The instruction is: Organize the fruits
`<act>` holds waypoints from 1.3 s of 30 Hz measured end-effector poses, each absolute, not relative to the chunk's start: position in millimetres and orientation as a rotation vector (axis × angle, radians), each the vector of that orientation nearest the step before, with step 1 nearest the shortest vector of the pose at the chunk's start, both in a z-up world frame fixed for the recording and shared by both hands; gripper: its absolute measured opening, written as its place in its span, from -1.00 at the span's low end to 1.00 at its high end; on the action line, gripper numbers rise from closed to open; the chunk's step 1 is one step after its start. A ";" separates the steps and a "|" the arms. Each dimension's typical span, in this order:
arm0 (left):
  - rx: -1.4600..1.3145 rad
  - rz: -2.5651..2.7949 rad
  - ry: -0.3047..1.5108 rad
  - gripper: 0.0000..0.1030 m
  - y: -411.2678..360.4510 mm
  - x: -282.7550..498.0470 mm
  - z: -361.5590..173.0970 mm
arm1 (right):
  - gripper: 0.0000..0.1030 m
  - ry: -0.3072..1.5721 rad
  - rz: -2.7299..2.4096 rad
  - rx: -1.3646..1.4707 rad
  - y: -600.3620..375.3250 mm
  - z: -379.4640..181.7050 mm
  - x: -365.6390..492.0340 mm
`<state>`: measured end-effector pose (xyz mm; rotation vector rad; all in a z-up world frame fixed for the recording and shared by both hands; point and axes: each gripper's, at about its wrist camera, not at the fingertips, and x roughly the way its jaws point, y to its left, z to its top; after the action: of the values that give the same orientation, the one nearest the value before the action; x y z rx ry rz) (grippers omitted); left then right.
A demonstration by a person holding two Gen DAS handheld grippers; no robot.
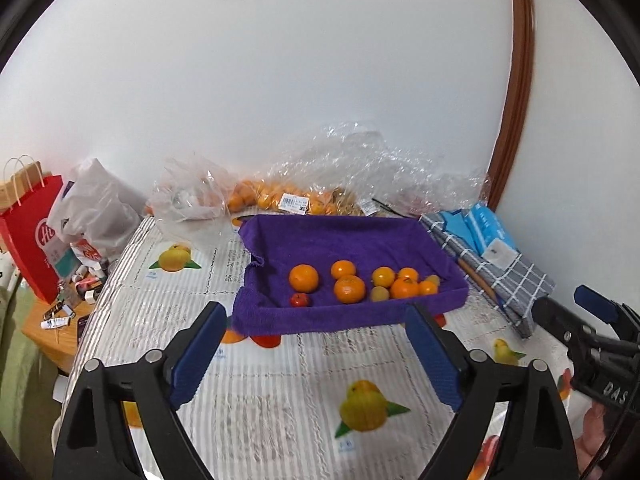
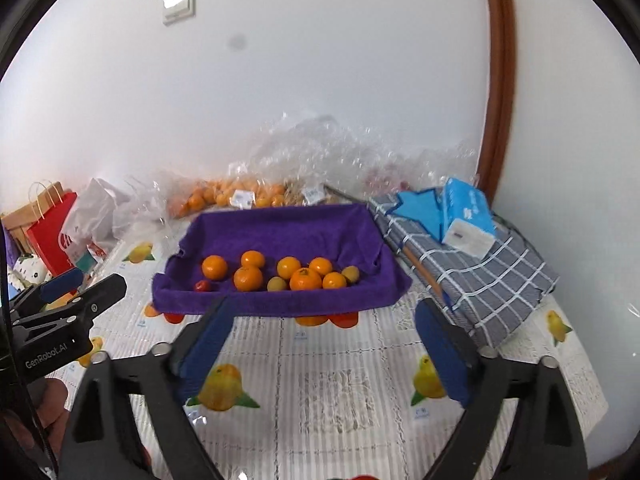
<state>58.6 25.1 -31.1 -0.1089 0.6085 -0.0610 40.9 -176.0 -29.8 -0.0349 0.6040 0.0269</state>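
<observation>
Both grippers hang above the near part of the desk (image 2: 340, 360), which has a cloth printed with fruit pictures. The left gripper (image 1: 316, 344) has its blue fingers (image 1: 198, 354) wide apart and holds nothing; the right gripper (image 2: 324, 344) has its fingers (image 2: 442, 354) wide apart too, also with nothing between them. Just beyond both grippers stands a tray lined with a purple towel (image 1: 320, 240), and the fruits lie inside it, in its near half. There are several oranges (image 1: 349, 289) of different sizes, some touching each other toward the right, two small yellow-green fruits (image 1: 379, 293) among them, and one small red fruit (image 1: 300, 300) at the near left, a little apart from the largest left orange (image 1: 303, 278). Behind the tray, against the white wall, lie crumpled clear plastic bags (image 1: 360, 160), and one bag of more oranges (image 1: 276, 196) carries a white label. To the right of the tray there is a folded grey checked cloth (image 2: 472, 280) with a blue tissue pack (image 2: 466, 216) on top of it. At the far left a red paper bag (image 1: 28, 236) and a white plastic bag (image 1: 96, 204) stand near the edge of the desk.
</observation>
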 end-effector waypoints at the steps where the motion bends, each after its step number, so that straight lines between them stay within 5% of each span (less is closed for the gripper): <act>1: -0.114 -0.060 0.606 0.78 24.0 53.7 -29.4 | 0.89 0.601 0.027 -0.040 -175.4 -27.1 33.9; 39: -0.093 -0.049 0.586 0.87 2.4 17.9 -17.5 | 0.92 0.560 0.002 0.009 -193.7 -9.1 -21.5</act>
<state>17.9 2.4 -17.5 -0.0932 0.5861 -0.0493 -21.5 -193.7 -9.1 0.0086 0.5595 0.0017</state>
